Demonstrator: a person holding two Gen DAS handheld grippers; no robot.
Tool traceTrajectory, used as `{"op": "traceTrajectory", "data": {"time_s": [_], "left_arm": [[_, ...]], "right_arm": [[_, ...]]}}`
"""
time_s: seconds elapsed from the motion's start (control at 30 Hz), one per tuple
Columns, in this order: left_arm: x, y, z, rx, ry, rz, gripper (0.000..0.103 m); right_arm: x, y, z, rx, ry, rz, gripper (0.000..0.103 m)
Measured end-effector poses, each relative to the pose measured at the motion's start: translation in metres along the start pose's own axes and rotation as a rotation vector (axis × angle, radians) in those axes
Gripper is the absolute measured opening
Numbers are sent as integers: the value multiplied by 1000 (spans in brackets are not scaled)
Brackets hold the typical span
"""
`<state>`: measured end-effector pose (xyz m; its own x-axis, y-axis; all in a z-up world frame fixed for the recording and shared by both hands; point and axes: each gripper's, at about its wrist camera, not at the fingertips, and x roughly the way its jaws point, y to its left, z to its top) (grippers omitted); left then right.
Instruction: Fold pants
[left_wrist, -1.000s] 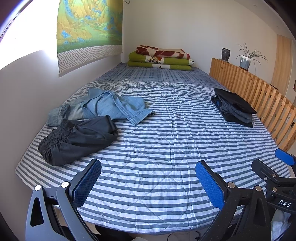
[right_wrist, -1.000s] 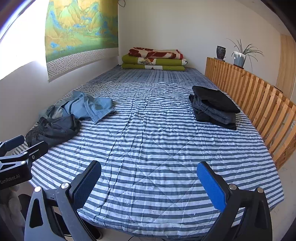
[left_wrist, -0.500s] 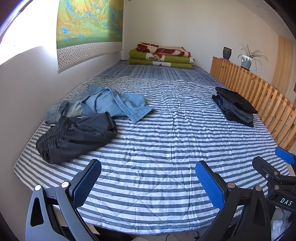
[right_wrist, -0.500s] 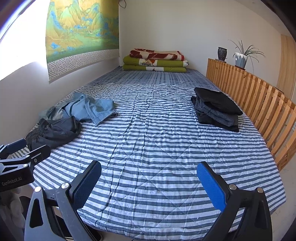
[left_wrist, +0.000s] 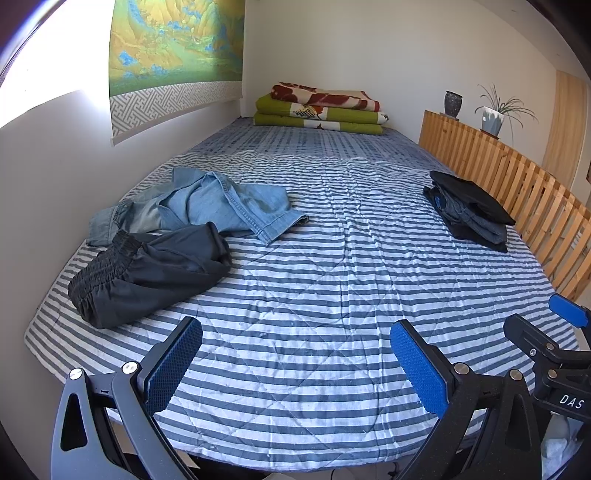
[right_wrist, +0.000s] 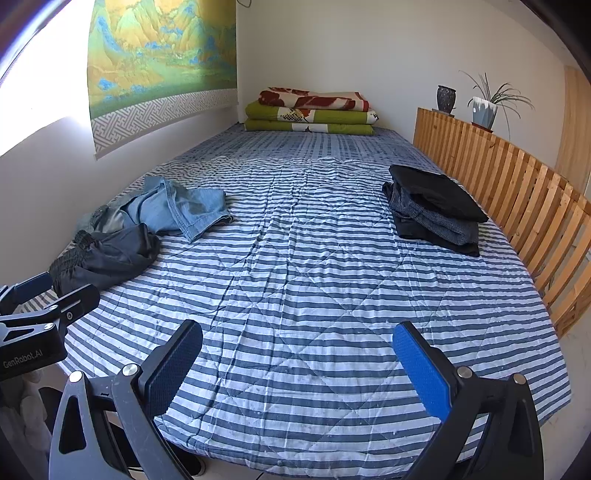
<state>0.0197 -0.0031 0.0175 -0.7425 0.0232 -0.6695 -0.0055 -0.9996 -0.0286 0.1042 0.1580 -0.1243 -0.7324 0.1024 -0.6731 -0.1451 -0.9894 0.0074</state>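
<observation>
Crumpled dark grey pants (left_wrist: 147, 273) (right_wrist: 105, 256) with an elastic waistband lie at the bed's near left. Just behind them sprawl light blue jeans (left_wrist: 207, 205) (right_wrist: 170, 206). A stack of folded dark pants (left_wrist: 469, 210) (right_wrist: 434, 206) rests on the right side by the wooden rail. My left gripper (left_wrist: 295, 363) hangs open over the striped bed's front edge, holding nothing. My right gripper (right_wrist: 297, 363) is open too, beside it to the right, also over the front edge. Each gripper shows at the edge of the other's view.
The blue-and-white striped bed cover (left_wrist: 314, 258) (right_wrist: 314, 266) spreads wide between the piles. A wooden slatted rail (right_wrist: 517, 199) runs along the right. Folded green and red blankets (left_wrist: 321, 110) sit at the far end. A vase and potted plant (right_wrist: 484, 107) stand on the rail.
Both grippers have shifted slightly forward and downward toward the bed, so the piles appear a bit lower and nearer. Both stay open. No garment has moved.
</observation>
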Motion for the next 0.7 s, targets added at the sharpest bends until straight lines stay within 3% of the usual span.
{"op": "traceTrajectory", "data": {"time_s": [0.7], "left_arm": [[9, 3, 9, -8, 13, 2, 103]], "right_arm": [[5, 0, 8, -11, -2, -17, 102]]}}
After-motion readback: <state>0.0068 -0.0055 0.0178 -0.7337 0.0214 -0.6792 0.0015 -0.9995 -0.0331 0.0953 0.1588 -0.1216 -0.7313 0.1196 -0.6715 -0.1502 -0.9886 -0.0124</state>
